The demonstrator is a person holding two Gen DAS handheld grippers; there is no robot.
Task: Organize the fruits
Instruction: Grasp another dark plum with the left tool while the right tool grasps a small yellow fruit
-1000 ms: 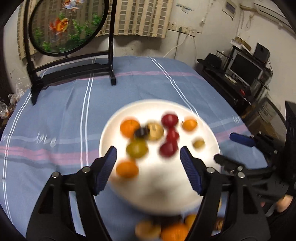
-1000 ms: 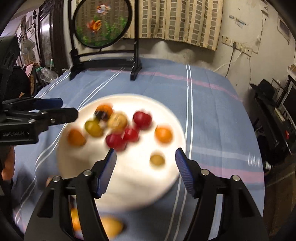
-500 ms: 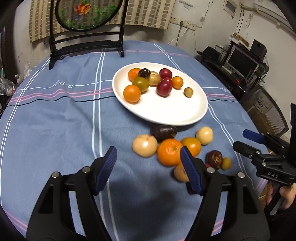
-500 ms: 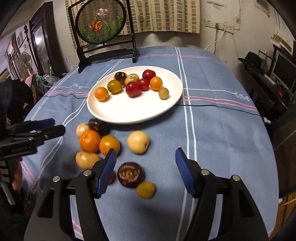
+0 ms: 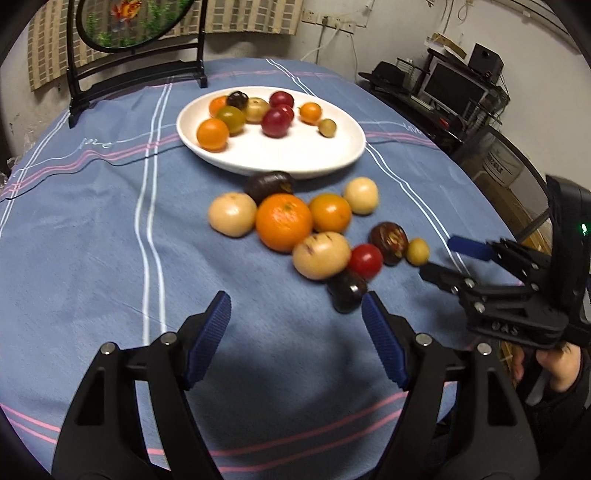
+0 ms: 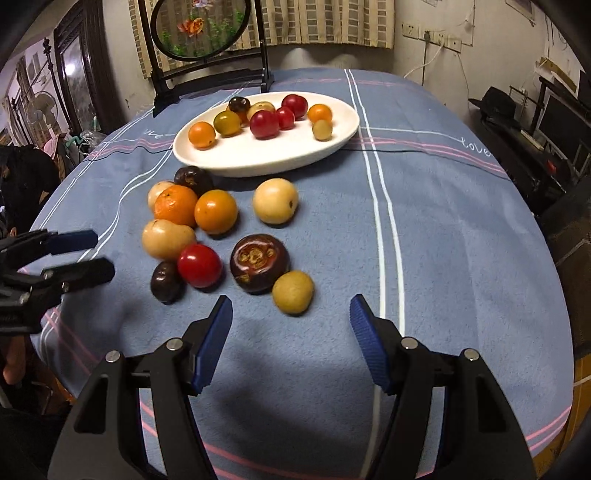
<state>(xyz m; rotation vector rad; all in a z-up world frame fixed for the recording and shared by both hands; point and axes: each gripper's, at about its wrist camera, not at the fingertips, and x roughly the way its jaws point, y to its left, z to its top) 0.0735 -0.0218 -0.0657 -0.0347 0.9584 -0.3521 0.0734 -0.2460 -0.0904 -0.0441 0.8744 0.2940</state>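
I have both tools low over the table; my left gripper [image 5: 295, 321], black plastic arms with ribbed blue pads, is spread wide with nothing between the pads; my right gripper [image 6: 290, 321], same build, is spread too and holds nothing; each one shows at the edge of the other's view, fingers apart.

The smooth white oval ceramic plate [image 6: 295, 158] sits at the far side on the blue fuzzy tablecloth with white and pink stripes [image 6: 443, 240]; on it are small glossy round fruits, orange, red, olive-green, one dark, bunched toward the back rim.

The loose fruit lies in a cluster on the cloth just in front of the plate: a big dimpled-skin orange [image 5: 284, 221] touching a smooth shiny orange tomato-like fruit [image 5: 330, 212]; a pale tan round fruit [image 6: 275, 200] a little apart to the right; a speckled pale lumpy fruit [image 5: 320, 254] touching a glossy red round tomato [image 6: 199, 264]; a dark purple flattened fruit with a tan scarred crown [image 6: 259, 263] just beside a small matte yellow-green oval fruit [image 6: 293, 291]; a small dark shiny purple fruit [image 6: 165, 282] is nearest my left gripper.

At the back stands a black wooden stand with a round goldfish panel [image 6: 199, 29].
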